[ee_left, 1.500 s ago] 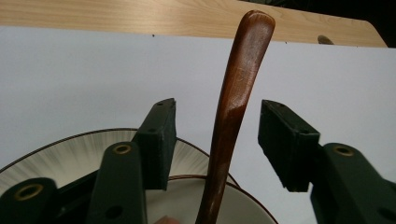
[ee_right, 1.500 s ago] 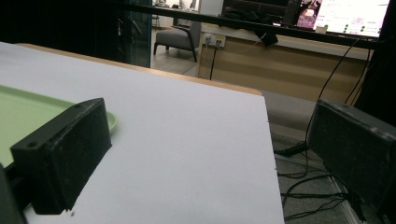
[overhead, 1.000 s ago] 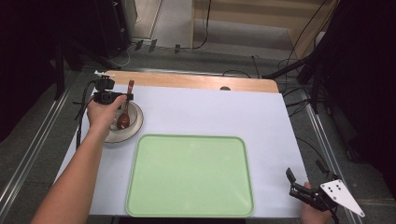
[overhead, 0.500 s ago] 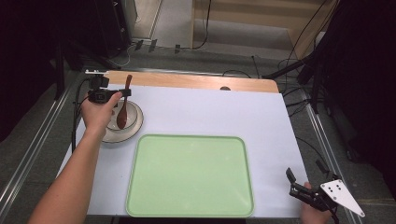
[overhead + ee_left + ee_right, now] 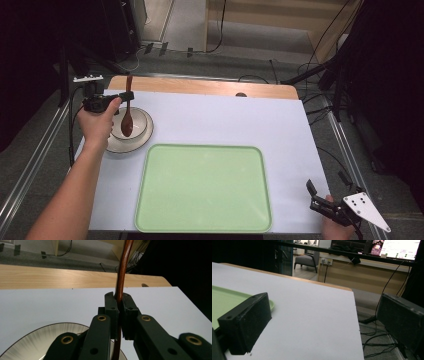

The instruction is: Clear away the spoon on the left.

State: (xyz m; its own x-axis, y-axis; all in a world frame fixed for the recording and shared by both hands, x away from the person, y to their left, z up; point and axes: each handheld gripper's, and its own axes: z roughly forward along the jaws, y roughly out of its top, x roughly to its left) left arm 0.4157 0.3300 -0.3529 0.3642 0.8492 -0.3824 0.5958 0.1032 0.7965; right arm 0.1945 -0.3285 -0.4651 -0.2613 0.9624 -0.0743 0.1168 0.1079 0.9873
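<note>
**Spoon lift, far left**

Raised since earlier: spoon (image 5: 127, 112), now hanging upright over bowl (image 5: 139, 131). Left gripper (image 5: 119, 305) clamped on handle. Right gripper (image 5: 320, 196) wide open, empty, near right corner. Next: carry to tray (image 5: 202, 187), lower gently.

A light green tray (image 5: 204, 200) lies flat on the white table cover (image 5: 225, 120), near its front edge and toward the middle. A strip of bare wooden tabletop (image 5: 200, 87) runs along the far side, with black cables (image 5: 320, 107) trailing on the grey floor beyond.
</note>
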